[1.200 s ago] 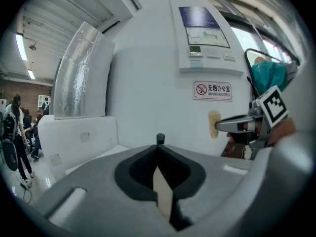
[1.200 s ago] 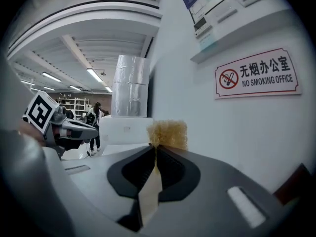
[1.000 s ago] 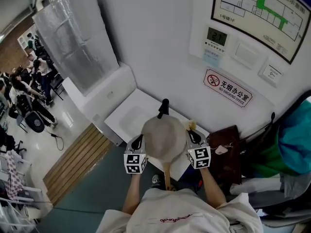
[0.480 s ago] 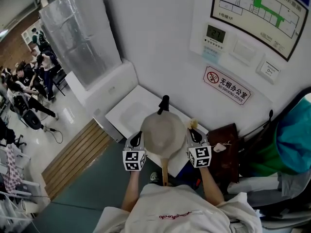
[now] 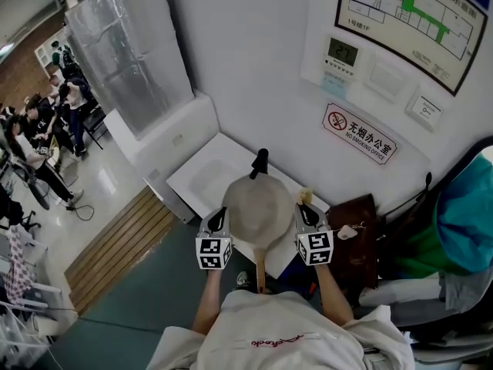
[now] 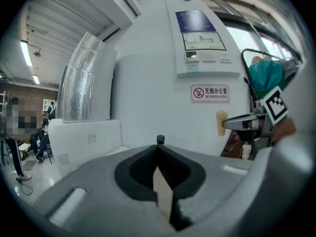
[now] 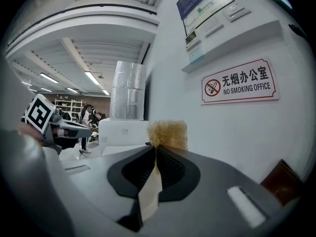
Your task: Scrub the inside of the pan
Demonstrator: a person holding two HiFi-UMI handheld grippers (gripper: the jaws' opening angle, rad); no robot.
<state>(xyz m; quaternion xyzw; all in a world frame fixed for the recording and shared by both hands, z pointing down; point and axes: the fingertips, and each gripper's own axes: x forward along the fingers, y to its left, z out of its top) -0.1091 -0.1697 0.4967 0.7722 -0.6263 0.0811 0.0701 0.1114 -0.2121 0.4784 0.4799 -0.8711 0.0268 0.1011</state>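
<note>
Pan (image 5: pixel 258 210) is seen at the near edge of the white surface (image 5: pixel 202 177), its wooden handle turned toward the person. Beside its left rim, the left gripper (image 5: pixel 219 220) is held with fingers clenched on nothing. A yellow sponge (image 7: pixel 168 134) is grasped by the right gripper's (image 5: pixel 306 210) fingers.

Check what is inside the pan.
In the head view the pan looks bare grey inside, with nothing lying in it. The sponge is outside it, clamped in the right tool beside the rim. Any residue is too small to tell.
</note>
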